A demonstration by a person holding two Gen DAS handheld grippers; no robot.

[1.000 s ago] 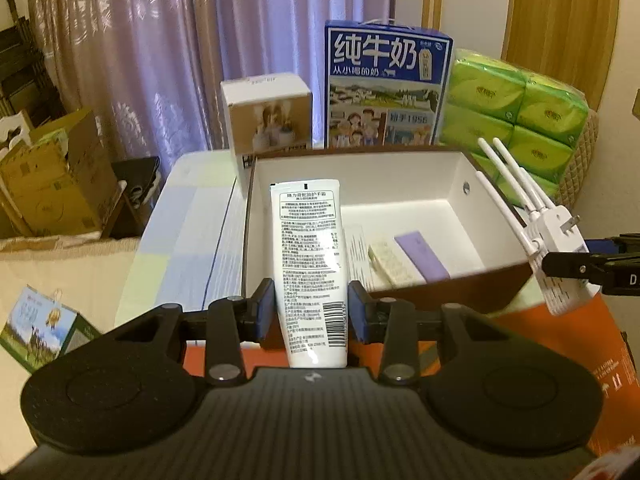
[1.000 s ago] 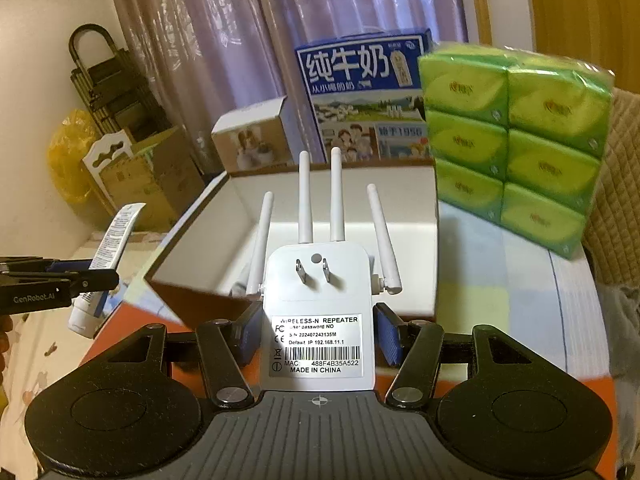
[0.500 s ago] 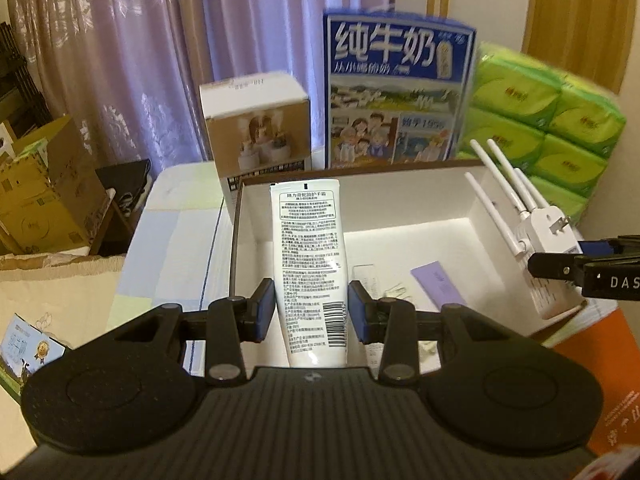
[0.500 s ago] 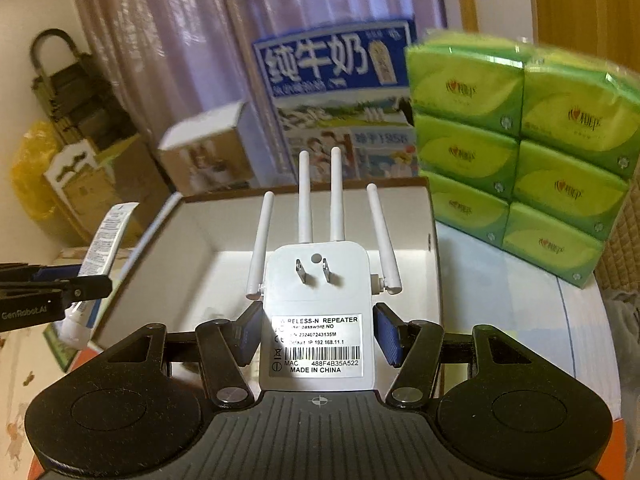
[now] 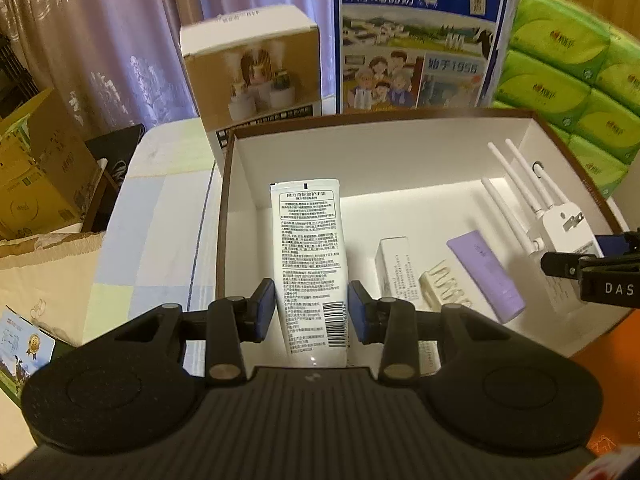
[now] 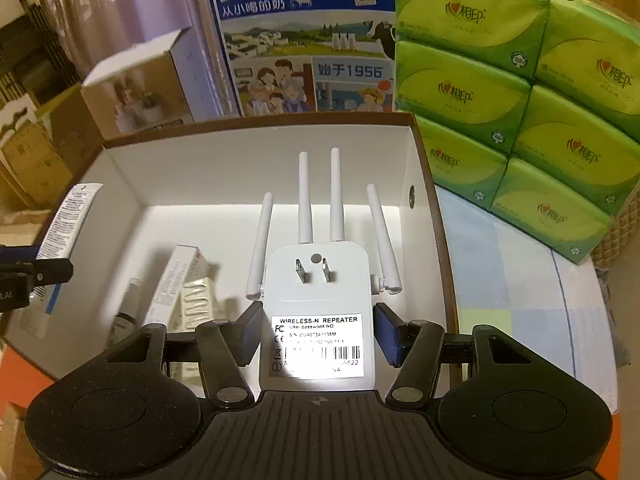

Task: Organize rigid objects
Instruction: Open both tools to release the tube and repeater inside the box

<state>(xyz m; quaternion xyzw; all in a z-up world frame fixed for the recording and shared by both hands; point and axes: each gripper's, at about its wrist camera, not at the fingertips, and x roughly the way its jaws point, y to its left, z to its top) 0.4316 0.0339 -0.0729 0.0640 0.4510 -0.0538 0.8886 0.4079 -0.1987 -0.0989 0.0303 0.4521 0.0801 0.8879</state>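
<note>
My left gripper is shut on a white printed tube, held over the left part of the open white box with a brown rim. My right gripper is shut on a white wireless repeater with several antennas, over the box's right part. In the left wrist view the repeater hangs at the right side, and in the right wrist view the tube shows at the left. On the box floor lie a purple tube, a small white carton and a cream hair clip.
Behind the box stand a blue milk carton case, a smaller white-and-tan product box and stacked green tissue packs. The box sits on a pale checked cloth. Cardboard boxes stand off to the left, and an orange surface lies at the near right.
Both grippers have moved forward and down with their loads, from before the box's near wall to over its inside. The box floor and the items on it now show fully.
</note>
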